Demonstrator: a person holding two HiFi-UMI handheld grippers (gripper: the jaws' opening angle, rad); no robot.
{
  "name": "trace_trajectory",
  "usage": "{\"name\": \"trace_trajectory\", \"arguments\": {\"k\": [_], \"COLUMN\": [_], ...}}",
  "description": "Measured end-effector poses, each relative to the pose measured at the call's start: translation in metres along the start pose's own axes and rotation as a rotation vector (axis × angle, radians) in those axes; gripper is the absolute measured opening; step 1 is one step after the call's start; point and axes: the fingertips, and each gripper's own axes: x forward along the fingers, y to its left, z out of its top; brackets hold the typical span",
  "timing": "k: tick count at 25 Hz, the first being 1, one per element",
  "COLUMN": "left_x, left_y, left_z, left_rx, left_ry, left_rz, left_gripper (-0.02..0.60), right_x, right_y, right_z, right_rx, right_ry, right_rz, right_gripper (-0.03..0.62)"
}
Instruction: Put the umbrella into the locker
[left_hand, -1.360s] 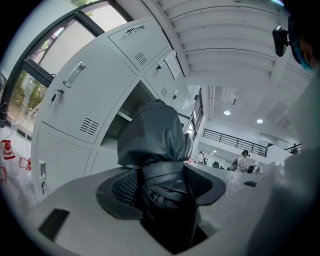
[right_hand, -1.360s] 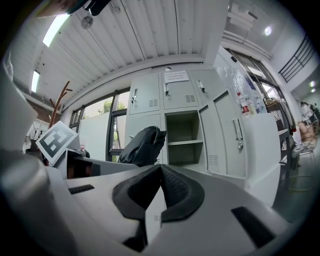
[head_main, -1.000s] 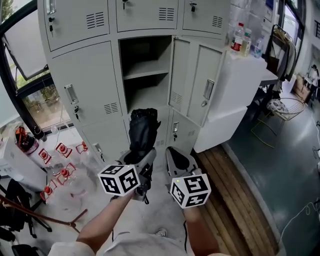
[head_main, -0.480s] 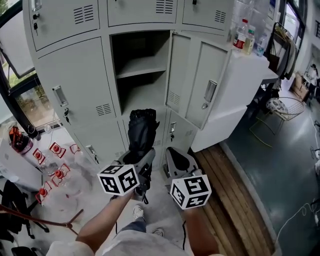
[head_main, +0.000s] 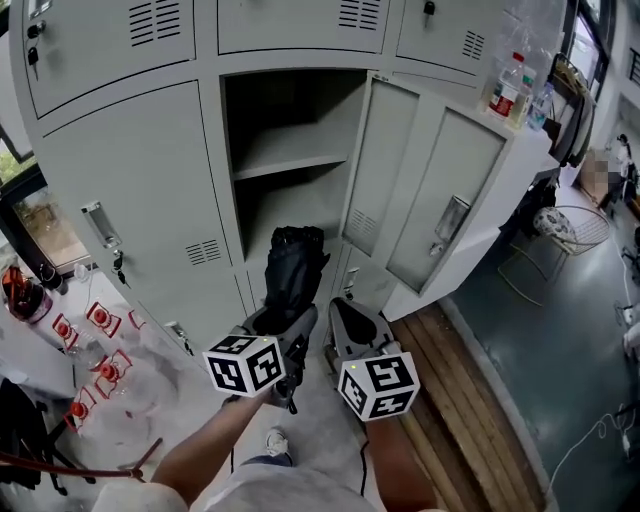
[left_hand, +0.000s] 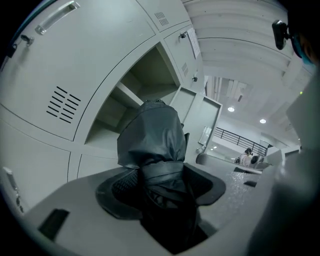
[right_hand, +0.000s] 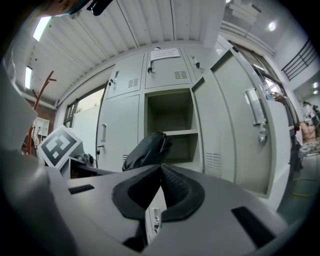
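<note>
While short of the open locker, holds the folded black umbrella pinched by its near end in the left gripper, long axis pointing far and up toward the bay under the shelf. Carries nothing in the right gripper, pressed together, just right. Cannot tell whether the tip is past the opening; handle buried between the jaws.

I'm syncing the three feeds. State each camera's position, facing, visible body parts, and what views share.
Head view: on the head, steeply down at the open locker; both forearms, left gripper, right gripper show.
Left gripper view: on that gripper, along jaws shut on the umbrella, toward the locker.
Right gripper view: along its shut, empty jaws toward the locker; left gripper's cube shows.
Shared: all three see umbrella and open locker.
</note>
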Motion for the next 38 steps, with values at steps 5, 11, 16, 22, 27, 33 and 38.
{"name": "trace_trajectory", "arguments": {"k": [5, 11, 16, 22, 27, 33, 38], "left_x": [0.019, 0.032, 0.034, 0.037, 0.043, 0.061, 0.085], "left_y": [0.037, 0.058, 0.065, 0.068, 0.074, 0.085, 0.089], "left_z": [0.016, 0.027, 0.033, 0.04, 0.038, 0.043, 0.053], "left_rx": [-0.002, -0.014, -0.021, -0.018, -0.011, 0.01, 0.012], "left_ry": [0.019, 0.045, 0.055, 0.057, 0.062, 0.053, 0.041], "left_rz": [0.0, -0.032, -0.06, -0.074, -0.054, 0.009, 0.066], "left_gripper": [0.267, 0.267, 0.267, 0.267, 0.267, 0.266, 0.267], "right_x": [0.041, 0.074, 0.089, 0.1, 0.11, 0.129, 0.14], "right_y": [0.0, 0.005, 0.012, 0.013, 0.008, -0.003, -0.025], "right_z": [0.002, 0.01, 0.017, 0.026, 0.029, 0.034, 0.041], "right_rx": [-0.017, -0.046, -0.069, -0.085, -0.08, -0.065, -0.058], "right_ry": [0.011, 0.022, 0.021, 0.012, -0.008, -0.04, -0.056], "right_rz": [-0.009, -0.021, -0.035, -0.037, -0.016, 0.052, 0.109], "right_gripper": [0.003, 0.003, 0.003, 0.003, 0.003, 0.003, 0.003]}}
